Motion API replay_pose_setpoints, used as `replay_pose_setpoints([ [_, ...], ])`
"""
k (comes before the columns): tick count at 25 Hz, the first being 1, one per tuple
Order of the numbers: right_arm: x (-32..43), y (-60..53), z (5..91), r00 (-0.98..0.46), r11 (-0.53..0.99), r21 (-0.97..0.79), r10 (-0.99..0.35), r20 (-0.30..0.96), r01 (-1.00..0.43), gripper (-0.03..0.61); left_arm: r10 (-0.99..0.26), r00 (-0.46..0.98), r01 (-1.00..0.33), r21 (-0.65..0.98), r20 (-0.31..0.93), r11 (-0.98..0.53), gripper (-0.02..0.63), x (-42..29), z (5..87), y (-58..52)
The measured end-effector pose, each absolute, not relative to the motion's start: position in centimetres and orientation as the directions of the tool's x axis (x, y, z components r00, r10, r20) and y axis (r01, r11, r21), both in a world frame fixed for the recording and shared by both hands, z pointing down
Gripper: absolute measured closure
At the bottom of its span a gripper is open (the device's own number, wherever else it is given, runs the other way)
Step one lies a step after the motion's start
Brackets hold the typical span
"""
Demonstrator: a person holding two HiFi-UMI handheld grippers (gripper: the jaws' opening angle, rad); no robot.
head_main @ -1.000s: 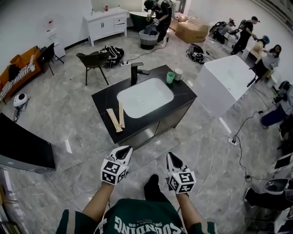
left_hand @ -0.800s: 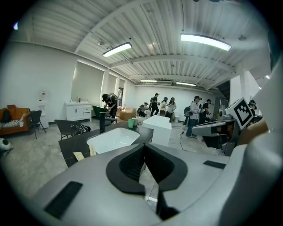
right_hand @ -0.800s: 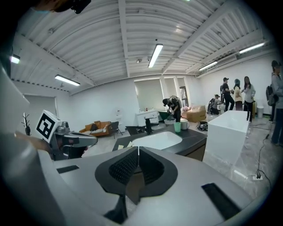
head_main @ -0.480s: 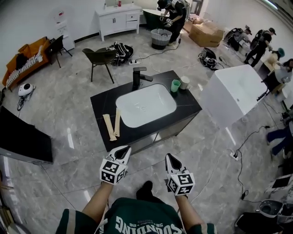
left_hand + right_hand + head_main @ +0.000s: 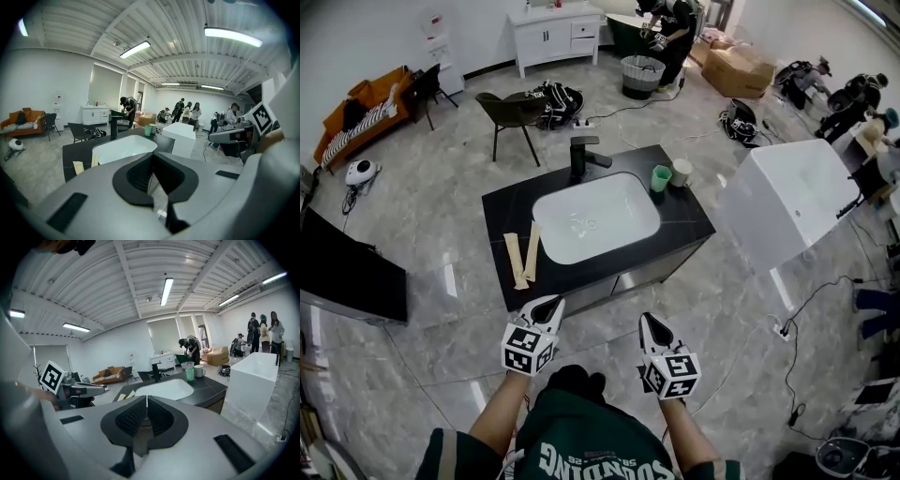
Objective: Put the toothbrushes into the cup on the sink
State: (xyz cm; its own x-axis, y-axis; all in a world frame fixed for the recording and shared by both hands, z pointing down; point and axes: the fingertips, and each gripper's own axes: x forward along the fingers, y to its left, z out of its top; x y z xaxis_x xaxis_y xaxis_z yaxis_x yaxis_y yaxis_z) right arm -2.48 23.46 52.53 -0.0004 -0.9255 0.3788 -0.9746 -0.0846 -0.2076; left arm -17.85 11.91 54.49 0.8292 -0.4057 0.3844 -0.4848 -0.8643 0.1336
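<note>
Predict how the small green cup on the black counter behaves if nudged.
The small green cup stands upright, taller than wide: probably tips easily. Small, so likely light; it may slide on the glossy black counter.

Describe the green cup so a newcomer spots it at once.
Find the black counter with the white basin in the middle of the room. At the basin's far right corner, right of the black tap, two cups stand side by side. It is the green cup, nearer the basin; its neighbour is a whitish mug.
</note>
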Motion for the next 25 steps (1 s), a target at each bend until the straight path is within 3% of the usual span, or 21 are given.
replay_pose_setpoints([
  [13, 1.7, 20.2, 53.0, -0.022, -0.062, -0.217, -0.932, 0.362, -0.974, 0.537, -0.452, 0.808, -0.526, 0.117, 0.379, -0.843, 0.603, -14.4, 55.3, 7.8],
  [25, 7.3, 8.9, 53.6, -0.115, 0.03, -0.214, -0.911, 0.396, -0.976, 0.537, -0.497, 0.752, -0.602, 0.144, 0.432, -0.785, 0.603, -10.3, 58.3, -1.8],
])
